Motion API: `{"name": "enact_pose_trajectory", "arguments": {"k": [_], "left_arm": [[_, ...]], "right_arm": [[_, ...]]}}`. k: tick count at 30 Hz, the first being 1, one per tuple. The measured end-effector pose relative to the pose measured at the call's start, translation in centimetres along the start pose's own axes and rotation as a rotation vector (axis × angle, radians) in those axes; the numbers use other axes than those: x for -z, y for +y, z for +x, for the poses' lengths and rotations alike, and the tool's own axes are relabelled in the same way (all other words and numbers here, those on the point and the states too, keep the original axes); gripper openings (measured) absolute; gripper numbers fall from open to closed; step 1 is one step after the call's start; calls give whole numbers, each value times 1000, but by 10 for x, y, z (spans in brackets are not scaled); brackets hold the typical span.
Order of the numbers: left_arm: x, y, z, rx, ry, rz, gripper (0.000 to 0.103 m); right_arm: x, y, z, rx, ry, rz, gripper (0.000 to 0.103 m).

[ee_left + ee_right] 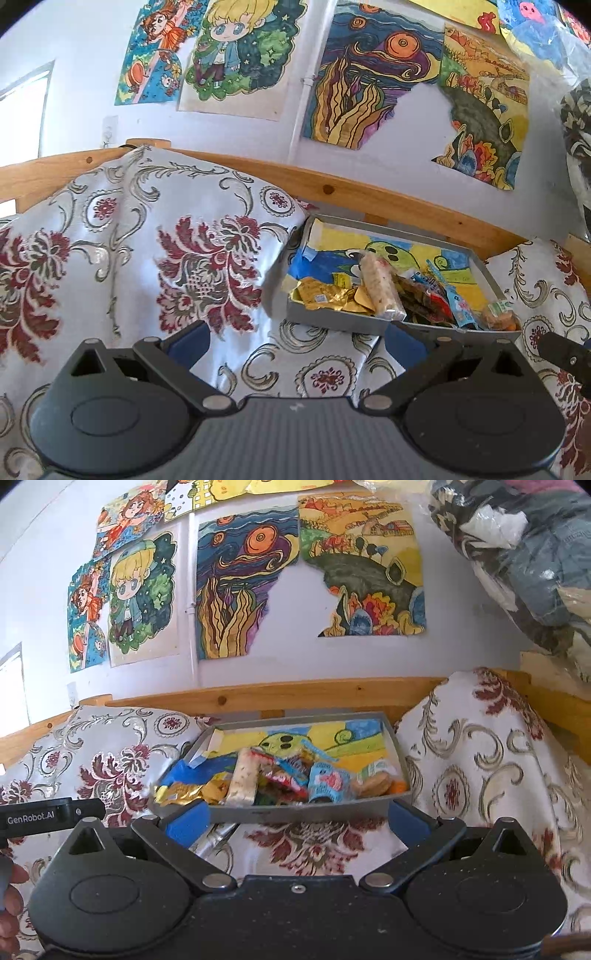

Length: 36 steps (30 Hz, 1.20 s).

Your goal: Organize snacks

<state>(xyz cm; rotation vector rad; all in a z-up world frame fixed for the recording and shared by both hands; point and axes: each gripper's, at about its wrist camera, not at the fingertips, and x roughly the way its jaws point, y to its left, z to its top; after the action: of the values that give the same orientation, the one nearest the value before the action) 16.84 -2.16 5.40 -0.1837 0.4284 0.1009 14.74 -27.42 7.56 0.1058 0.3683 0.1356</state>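
Observation:
A grey tray (258,814) lined with a colourful drawing rests on the patterned cloth. Along its near side lie several snacks: a gold-wrapped pack (181,794), a long pale rice bar (242,779), a red packet (284,782), a light blue pouch (328,781) and a pack of orange biscuits (376,782). My right gripper (297,821) stands open just in front of the tray's near wall, nothing between its blue pads. My left gripper (295,345) is open too, further left and lower than the tray (332,321), where the gold pack (325,297) and rice bar (380,286) also show.
Floral-patterned cushions (147,236) rise on both sides of the tray, and another (480,760) on its right. A wooden rail (295,696) runs behind, under a wall of drawings. A silver pen-like object (218,840) lies by the right gripper's left finger. A hand (9,904) holds the left gripper.

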Motion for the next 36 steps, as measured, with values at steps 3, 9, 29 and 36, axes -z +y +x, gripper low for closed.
{"name": "enact_pose_trajectory", "arguments": {"k": [3,9,29,36], "left_arm": [[7,5,-11,-6,-3,-2,102],[26,18,-30,-34,10,-23,102],[56,43,-61,-55,20,8,102],[71,49,-60,-13,89,74,102]], "right_arm": [[8,4,-9,9,8,12,102],[24,11,-24,19,27,42,102],[64,32,-52,53,104,49,102],[84,40,-57,100,165,47,102]]}}
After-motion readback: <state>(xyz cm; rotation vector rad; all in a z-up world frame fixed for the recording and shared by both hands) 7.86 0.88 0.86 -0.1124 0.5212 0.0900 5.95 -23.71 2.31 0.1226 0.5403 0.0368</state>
